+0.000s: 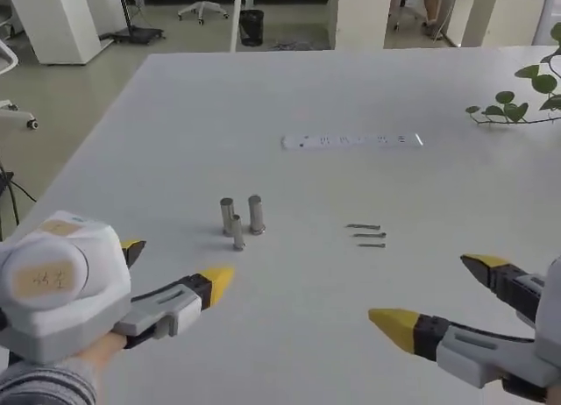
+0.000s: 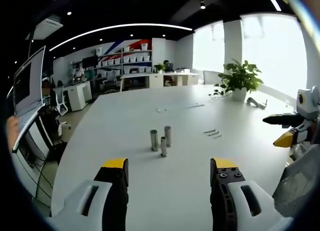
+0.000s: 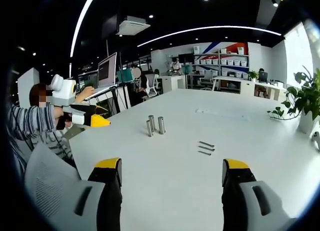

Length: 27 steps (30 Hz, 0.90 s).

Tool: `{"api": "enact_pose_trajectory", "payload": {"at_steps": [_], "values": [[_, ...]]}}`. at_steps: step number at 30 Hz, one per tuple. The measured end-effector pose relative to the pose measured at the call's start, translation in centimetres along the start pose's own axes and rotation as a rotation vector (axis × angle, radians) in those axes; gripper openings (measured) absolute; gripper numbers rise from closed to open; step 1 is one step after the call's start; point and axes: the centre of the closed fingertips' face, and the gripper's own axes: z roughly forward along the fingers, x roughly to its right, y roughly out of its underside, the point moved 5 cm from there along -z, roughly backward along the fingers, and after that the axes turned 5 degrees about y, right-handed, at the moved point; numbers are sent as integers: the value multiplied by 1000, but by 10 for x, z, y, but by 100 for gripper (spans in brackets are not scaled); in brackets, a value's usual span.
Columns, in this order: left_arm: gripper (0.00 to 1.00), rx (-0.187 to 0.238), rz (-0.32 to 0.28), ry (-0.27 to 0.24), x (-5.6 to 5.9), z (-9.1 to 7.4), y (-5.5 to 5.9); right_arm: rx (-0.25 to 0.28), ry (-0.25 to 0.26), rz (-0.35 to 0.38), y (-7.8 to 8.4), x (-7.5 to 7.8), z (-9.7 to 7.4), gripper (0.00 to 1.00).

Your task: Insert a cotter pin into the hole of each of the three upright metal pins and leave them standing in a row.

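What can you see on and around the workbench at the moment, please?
Metal pins: three, grey, upright in a tight cluster mid-table.
Cotter pins: three, dark grey, lying parallel, apart to the right of the metal pins.
Power strip: one, white, farther back on the table.
Plant: one, green, far right edge.
Table: one, white.
Left gripper: one, white, yellow tips, open, near left.
Right gripper: one, white, yellow tips, open, near right.
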Motion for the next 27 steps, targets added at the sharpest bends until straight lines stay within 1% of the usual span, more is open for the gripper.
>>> {"api": "enact_pose_trajectory", "payload": {"at_steps": [1,5,8,10,12,15,21,25,27], "values": [[59,-7,-4,5,-1,4,1,-3,-1,0,1,1,1,80],[56,-21,4,28,-3,20,3,-24,-11,0,5,1,6,77],[51,-33,5,42,-5,32,5,-27,-14,8,7,3,9,76],[47,-33,4,50,-6,40,7,-28,-13,22,8,4,12,75],[44,-42,0,69,-6,50,10,-32,-11,26,9,6,15,74],[40,-58,22,66,-9,61,13,-45,-18,35,13,7,19,71],[33,-53,48,71,-16,87,12,-61,-19,38,16,9,23,68],[30,-57,67,78,-20,102,12,-60,-16,42,14,13,28,65],[28,-51,71,81,-22,109,11,-55,-14,45,13,14,30,65]]}}
